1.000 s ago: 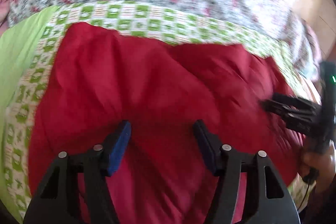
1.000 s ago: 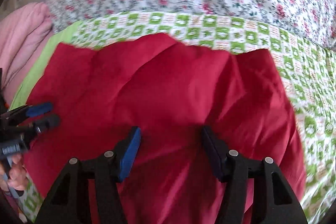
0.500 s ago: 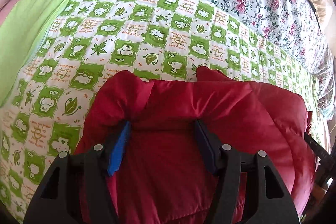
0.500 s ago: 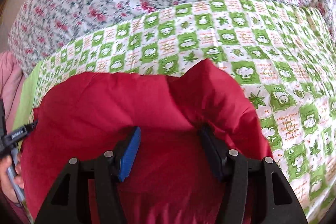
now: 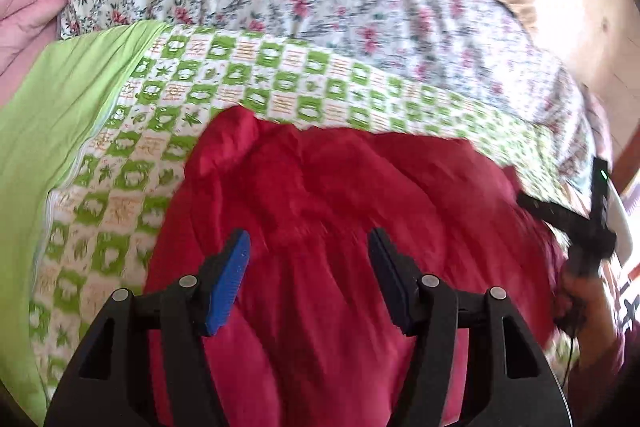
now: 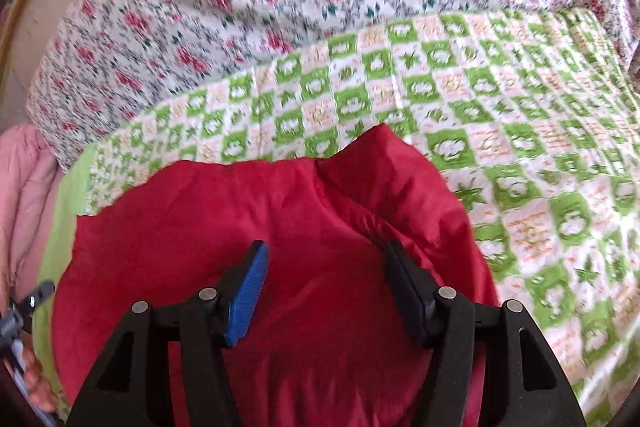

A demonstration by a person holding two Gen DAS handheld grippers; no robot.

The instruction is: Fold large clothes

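— Where is the crumpled red fabric garment (image 5: 340, 211)?
— Bunched on the green-and-white checked bedsheet (image 6: 500, 115), beneath both claws.
— The left claw (image 5: 308, 279)?
— Jaws wide apart over the red cloth, gripping nothing.
— The right claw (image 6: 324, 287)?
— Likewise spread open above the garment, near its folded edge.
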